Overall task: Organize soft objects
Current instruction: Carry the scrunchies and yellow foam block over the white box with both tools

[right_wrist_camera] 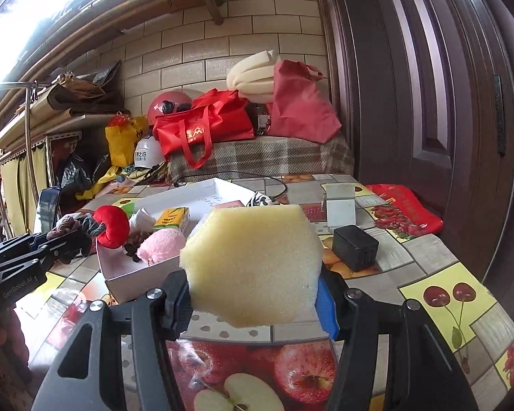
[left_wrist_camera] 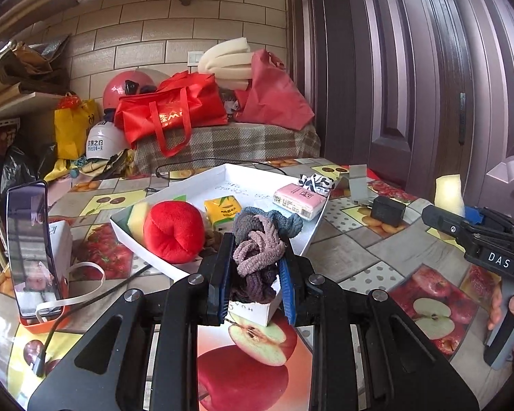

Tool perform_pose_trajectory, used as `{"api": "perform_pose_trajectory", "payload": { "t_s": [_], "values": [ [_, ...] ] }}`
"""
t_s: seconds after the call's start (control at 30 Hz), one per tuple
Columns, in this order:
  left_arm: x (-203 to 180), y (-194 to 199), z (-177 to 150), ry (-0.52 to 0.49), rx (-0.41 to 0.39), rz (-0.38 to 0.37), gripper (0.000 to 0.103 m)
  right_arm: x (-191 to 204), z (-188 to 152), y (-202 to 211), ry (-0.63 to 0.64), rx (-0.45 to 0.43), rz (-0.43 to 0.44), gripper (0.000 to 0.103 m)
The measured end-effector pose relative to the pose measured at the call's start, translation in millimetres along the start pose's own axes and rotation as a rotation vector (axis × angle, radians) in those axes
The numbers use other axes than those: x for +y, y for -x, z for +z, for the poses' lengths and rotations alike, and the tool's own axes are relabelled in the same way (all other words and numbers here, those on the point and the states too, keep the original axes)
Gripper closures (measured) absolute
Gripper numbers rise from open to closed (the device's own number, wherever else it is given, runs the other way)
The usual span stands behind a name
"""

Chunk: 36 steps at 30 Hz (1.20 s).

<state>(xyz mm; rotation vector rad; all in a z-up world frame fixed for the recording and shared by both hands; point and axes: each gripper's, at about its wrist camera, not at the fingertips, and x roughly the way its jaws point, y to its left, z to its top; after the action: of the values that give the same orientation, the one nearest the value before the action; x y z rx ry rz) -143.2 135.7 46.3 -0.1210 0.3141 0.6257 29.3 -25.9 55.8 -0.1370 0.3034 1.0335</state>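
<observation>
My left gripper (left_wrist_camera: 255,257) is shut on a bundle of fuzzy hair ties (left_wrist_camera: 257,250), pink, purple and grey, held over the near corner of the white box (left_wrist_camera: 202,185). The box holds a red plush apple (left_wrist_camera: 173,231), a yellow sponge piece (left_wrist_camera: 137,217), a yellow tissue pack (left_wrist_camera: 222,207) and a pink tissue pack (left_wrist_camera: 298,200). My right gripper (right_wrist_camera: 253,291) is shut on a pale yellow sponge (right_wrist_camera: 253,263), held above the table to the right of the box (right_wrist_camera: 137,274). A pink towel roll (right_wrist_camera: 161,245) lies in the box.
A phone (left_wrist_camera: 31,246) stands on an orange holder at the left. A black charger (right_wrist_camera: 354,246), a grey stand (right_wrist_camera: 341,207) and a black-and-white cloth (left_wrist_camera: 317,181) lie on the fruit-print tablecloth (left_wrist_camera: 359,250). Bags and helmets pile up behind; a door is at the right.
</observation>
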Motion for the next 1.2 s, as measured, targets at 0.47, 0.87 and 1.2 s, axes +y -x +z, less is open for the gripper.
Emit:
{"api": "perform_pose_trajectory", "payload": {
  "t_s": [0.47,0.87,1.2],
  "values": [
    [9,-21,5,0.025,0.041,0.014,0.080,12,5,-22,0.037,0.041,0.016,0.044],
    [16,-34,9,0.050,0.056,0.024,0.080,25,11,-42,0.061,0.041,0.028,0.044],
    [23,-42,13,0.052,0.038,0.057,0.080,28,16,-53,0.053,0.041,0.029,0.044]
  ]
}}
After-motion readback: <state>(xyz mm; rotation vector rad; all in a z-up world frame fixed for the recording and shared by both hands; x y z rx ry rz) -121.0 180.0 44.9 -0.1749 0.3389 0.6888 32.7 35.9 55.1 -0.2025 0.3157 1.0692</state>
